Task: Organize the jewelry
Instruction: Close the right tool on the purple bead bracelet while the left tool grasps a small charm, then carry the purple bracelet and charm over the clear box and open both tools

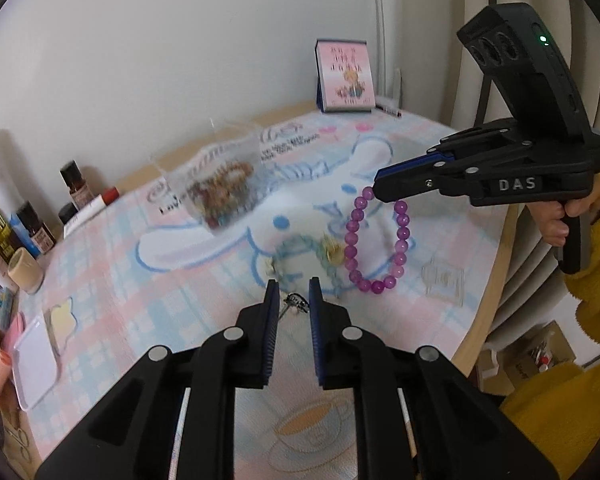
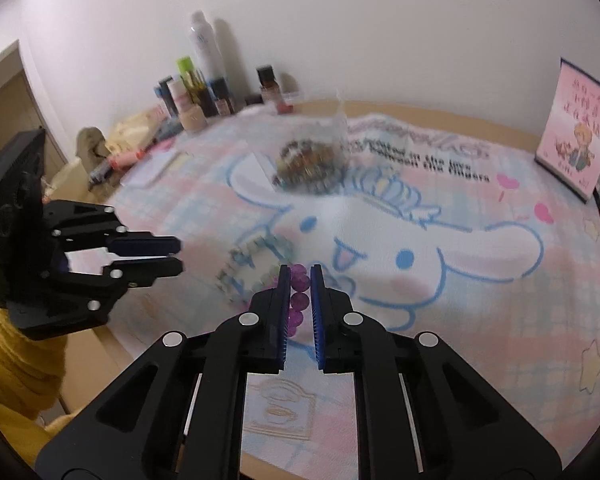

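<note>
My right gripper (image 2: pixel 299 276) is shut on a purple bead bracelet (image 1: pixel 376 240), which hangs from its tips (image 1: pixel 376 184) above the cloth; its beads show between the fingers in the right wrist view (image 2: pixel 298 300). A pale green bead bracelet (image 1: pixel 312 256) with a gold charm lies on the cartoon cloth, also in the right wrist view (image 2: pixel 252 260). A clear bag of brown beads (image 1: pixel 224 196) shows blurred above the cloth (image 2: pixel 312 164). My left gripper (image 1: pixel 294 292) has a narrow gap, with a small dark metal piece (image 1: pixel 294 302) at its tips; its grip is unclear.
Cosmetic bottles (image 2: pixel 204 84) stand along the back left edge. A pink calendar card (image 1: pixel 346 76) stands at the far side. A small clear bag (image 1: pixel 444 280) lies near the table's right edge. A white tray (image 1: pixel 36 364) sits at the left.
</note>
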The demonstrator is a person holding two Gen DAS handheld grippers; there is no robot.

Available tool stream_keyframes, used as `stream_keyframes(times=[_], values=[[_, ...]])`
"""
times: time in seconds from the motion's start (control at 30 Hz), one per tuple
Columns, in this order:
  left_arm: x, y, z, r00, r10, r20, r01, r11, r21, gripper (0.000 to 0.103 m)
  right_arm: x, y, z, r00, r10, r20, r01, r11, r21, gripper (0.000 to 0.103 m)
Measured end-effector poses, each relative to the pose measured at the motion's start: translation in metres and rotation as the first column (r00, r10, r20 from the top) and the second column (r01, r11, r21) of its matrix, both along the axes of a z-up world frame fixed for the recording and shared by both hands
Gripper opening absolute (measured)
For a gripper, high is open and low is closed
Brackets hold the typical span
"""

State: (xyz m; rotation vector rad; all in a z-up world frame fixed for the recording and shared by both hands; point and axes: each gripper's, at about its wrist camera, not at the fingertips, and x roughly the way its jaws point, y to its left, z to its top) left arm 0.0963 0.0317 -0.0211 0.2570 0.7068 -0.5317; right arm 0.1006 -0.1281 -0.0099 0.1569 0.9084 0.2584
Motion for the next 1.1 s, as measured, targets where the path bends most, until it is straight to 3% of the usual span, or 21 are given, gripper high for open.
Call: stream_keyframes(times=[0.4,0.83,1.1], values=[[0.034,0.014,0.046,0.999,0.038,0.036,-0.032,0.989,-0.142,0.015,0.024,0.0,0.051,0.992,-0.001,0.123,0.003,1.0,-0.02,0.01],[0.069,0.017,0.062,0.995,0.075,0.064,-0.063,0.984,-0.166,0.015,0.063,-0.001,0.077,0.984,-0.011,0.179,0.015,1.0,-0.017,0.01],[0.088,0.025,0.059,0.994,0.101,0.042,-0.091,0.977,-0.193,0.015,0.079,0.004,0.079,0.982,-0.007,0.187,0.01,1.0,-0.015,0.01]])
